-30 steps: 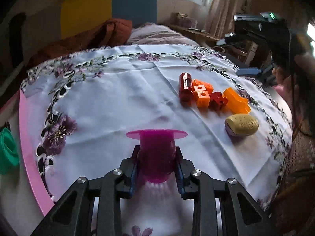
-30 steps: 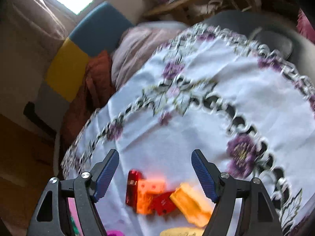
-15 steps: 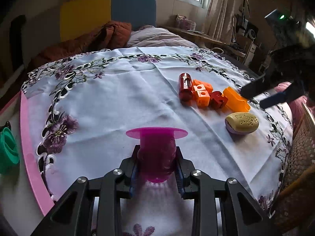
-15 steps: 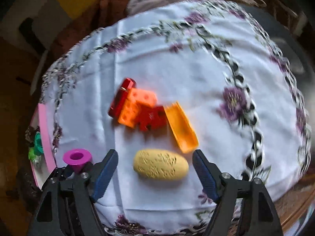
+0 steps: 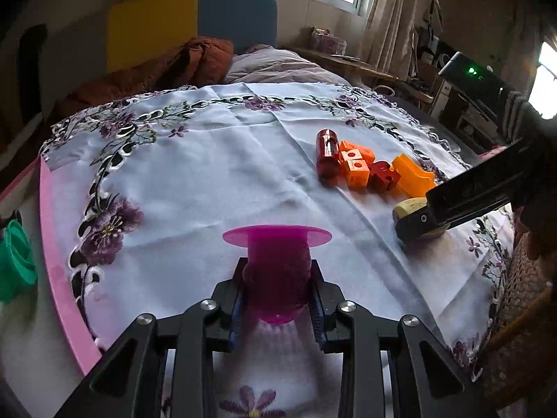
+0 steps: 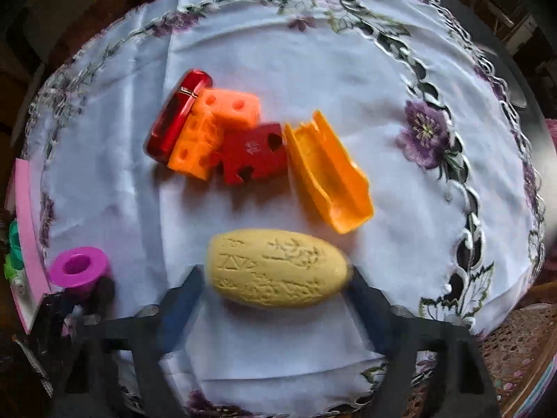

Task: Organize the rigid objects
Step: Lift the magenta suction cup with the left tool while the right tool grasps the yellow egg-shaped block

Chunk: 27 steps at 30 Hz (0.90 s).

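Note:
My left gripper point(image 5: 276, 299) is shut on a magenta flanged spool point(image 5: 276, 268) and holds it over the white embroidered tablecloth point(image 5: 209, 174). The spool also shows in the right wrist view point(image 6: 78, 270). My right gripper point(image 6: 275, 289) is open, its blurred jaws either side of a yellow engraved oval block point(image 6: 278, 271), also seen in the left wrist view point(image 5: 410, 205). Behind it lie a red cylinder point(image 6: 177, 115), orange holed blocks point(image 6: 212, 129), a red block point(image 6: 254, 153) and an orange channel piece point(image 6: 327, 170).
A pink table rim point(image 5: 55, 250) runs along the left with a green ring-shaped object point(image 5: 14, 264) beyond it. A wicker chair point(image 5: 522, 313) stands at the right. A bed with a yellow and blue headboard point(image 5: 195, 28) lies behind the table.
My right gripper has come down close over the yellow oval block, its jaws now either side of it. The left gripper has held still with the spool.

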Tool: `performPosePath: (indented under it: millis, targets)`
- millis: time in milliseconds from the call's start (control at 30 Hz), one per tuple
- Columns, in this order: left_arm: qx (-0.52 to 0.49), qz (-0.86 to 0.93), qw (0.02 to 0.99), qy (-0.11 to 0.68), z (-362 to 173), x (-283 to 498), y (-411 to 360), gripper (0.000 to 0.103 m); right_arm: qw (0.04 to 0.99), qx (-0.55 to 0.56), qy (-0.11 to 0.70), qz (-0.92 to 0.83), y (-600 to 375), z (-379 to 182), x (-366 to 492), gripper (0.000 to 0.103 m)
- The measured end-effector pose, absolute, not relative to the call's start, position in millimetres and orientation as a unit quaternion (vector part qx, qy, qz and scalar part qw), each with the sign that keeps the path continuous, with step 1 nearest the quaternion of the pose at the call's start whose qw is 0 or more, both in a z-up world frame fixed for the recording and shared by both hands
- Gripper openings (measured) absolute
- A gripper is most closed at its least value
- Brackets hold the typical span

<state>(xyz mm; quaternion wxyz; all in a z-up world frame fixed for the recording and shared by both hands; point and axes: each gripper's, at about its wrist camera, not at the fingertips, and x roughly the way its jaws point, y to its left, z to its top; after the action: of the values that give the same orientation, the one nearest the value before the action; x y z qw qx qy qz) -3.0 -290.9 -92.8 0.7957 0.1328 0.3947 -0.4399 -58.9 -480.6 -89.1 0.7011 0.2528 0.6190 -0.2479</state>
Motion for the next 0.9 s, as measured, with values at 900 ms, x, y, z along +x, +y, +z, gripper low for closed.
performPosePath:
  millis: [900]
  targets:
    - [0.076,-0.434,0.819,0.369,-23,-36,-196,0.031,0.825,0.134,0.549,-0.022,-406,-88,36,0.077]
